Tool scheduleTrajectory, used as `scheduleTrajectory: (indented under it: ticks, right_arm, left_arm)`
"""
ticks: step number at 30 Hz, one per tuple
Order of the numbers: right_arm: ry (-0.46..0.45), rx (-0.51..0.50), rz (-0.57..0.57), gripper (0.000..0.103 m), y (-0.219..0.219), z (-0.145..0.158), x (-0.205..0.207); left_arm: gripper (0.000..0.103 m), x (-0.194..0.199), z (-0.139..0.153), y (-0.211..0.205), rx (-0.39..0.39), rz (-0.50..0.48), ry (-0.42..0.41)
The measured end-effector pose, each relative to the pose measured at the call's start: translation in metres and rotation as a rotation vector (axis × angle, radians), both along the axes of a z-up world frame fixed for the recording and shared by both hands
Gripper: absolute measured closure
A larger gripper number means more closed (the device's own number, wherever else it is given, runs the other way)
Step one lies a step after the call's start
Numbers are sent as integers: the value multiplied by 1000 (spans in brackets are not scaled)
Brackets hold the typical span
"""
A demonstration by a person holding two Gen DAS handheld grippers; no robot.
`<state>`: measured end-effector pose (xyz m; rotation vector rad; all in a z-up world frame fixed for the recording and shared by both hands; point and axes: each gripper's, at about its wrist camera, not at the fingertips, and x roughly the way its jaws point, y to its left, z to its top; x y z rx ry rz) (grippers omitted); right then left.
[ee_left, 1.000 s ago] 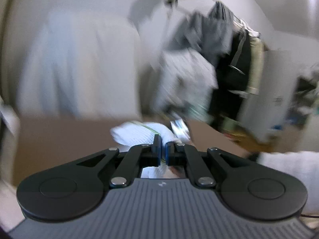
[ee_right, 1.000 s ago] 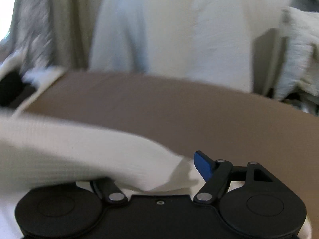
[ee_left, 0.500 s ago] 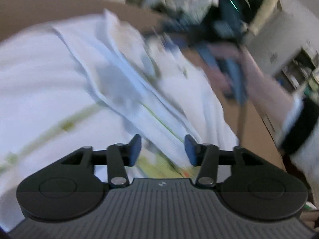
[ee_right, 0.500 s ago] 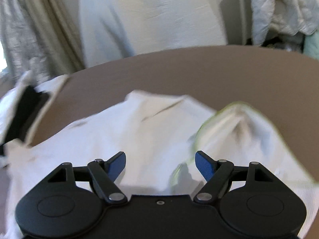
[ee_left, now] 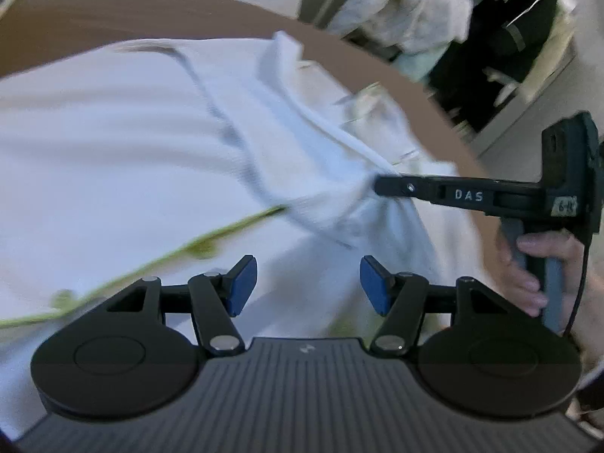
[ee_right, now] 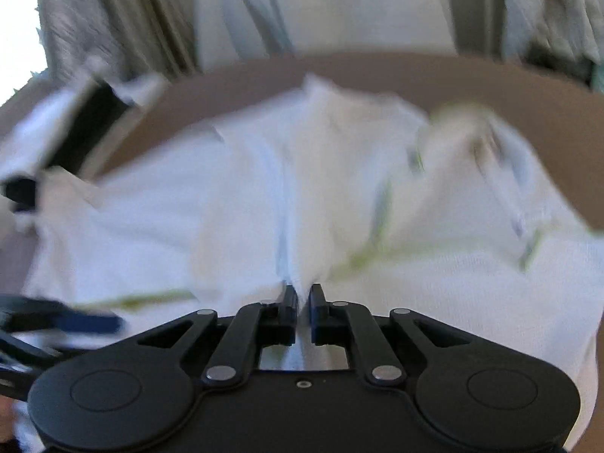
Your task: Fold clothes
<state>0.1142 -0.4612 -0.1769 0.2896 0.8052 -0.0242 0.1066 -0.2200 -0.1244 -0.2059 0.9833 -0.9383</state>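
**White shirt on the brown table, one gripper pinching it**

A white shirt (ee_left: pixel 124 158) lies spread over a brown table (ee_left: pixel 75 19). It covers most of the table top. A thin green stripe (ee_left: pixel 196 245) runs across the cloth.

On the left side, the left gripper (ee_left: pixel 307 283) hangs just over the shirt. Its two blue pads (ee_left: pixel 241 283) are wide apart. Nothing is between them. Only white cloth shows below the gap.

To the right, the right gripper (ee_left: pixel 377 188) reaches in from the side. Its black tip is at a bunched fold of the shirt, and the cloth is pulled up a little there. A hand (ee_left: pixel 536 264) holds its grey handle at the far right edge. Behind the table, clothes (ee_left: pixel 396 7) hang in a heap.

In the right wrist view, the right gripper (ee_right: pixel 300 298) has its fingers (ee_right: pixel 319 302) almost together. A ridge of white cloth is squeezed between them. The shirt (ee_right: pixel 188 207) fans out from that pinch over the table (ee_right: pixel 528 87). The left gripper's blue pad (ee_right: pixel 87 324) shows at the left edge, blurry. Pale curtains (ee_right: pixel 113 19) hang behind.
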Motion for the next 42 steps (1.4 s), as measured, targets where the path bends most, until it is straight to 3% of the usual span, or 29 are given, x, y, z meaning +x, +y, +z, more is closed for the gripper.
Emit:
scheduleTrajectory:
  ticks: [1, 3, 6, 7, 9, 10, 11, 12, 15, 17, 18, 19, 28, 30, 32, 34, 36, 38, 39, 40, 42]
  right_arm:
    - [2, 17, 18, 87, -1, 5, -2]
    - [25, 16, 7, 84, -7, 8, -5]
    - [68, 21, -126, 60, -27, 0, -21]
    - [79, 36, -177, 59, -35, -3, -28]
    - [74, 165, -251, 59, -48, -14, -44]
    - [70, 220, -279, 59, -52, -19, -53]
    - [68, 245, -294, 59, -52, -25, -60]
    - [70, 243, -290, 59, -49, -28, -65]
    - [86, 217, -250, 60, -38, -36, -68]
    - [101, 174, -220, 65, -31, -40, -67]
    - [105, 147, -208, 90, -27, -40, -66]
    - [102, 119, -195, 100, -24, -38, -66]
    - [-68, -40, -183, 100, -14, 25, -83]
    - [-29, -90, -185, 100, -15, 30, -87]
    - [110, -190, -199, 99, -16, 12, -80]
    - [251, -268, -227, 95, -18, -9, -71]
    - [232, -259, -268, 94, -23, -13, -67]
    - [147, -189, -268, 76, -33, -5, -55]
    - [106, -150, -258, 53, -38, 1, -47]
    - [69, -125, -244, 36, -42, 6, -35]
    - [6, -91, -204, 25, -53, 16, -6]
  left_arm:
    - [43, -2, -2, -2, -13, -6, 9]
    - [43, -5, -5, -8, -31, -9, 25]
    - [43, -8, -6, -16, -27, -13, 20]
    - [43, -9, -7, -19, -26, -14, 18]
    - [43, -11, -8, -24, -23, -17, 15]
    - [49, -12, -8, -27, -22, -19, 13]
    - [87, -13, -8, -30, -21, -20, 12]
    - [97, -14, -9, -32, -19, -22, 10]
    - [97, -18, -10, -40, -16, -26, 5]
    - [97, -20, -10, -46, -13, -29, 2]
    - [97, -21, -11, -48, -12, -30, 0]
    - [97, -22, -11, -51, -10, -31, -2]
    - [97, -47, -14, -64, 62, -184, 98]
    - [94, -53, -15, -66, 80, -222, 123]
    - [81, -59, -16, -69, 97, -259, 148]
    - [81, -65, -17, -71, 115, -297, 174]
    - [80, -71, -17, -74, 133, -334, 199]
    - [64, -53, -13, -71, 151, -304, 184]
    - [56, -35, -9, -68, 160, -259, 161]
    - [44, -16, -5, -65, 169, -214, 137]
    - [41, 21, 4, -59, 187, -125, 89]
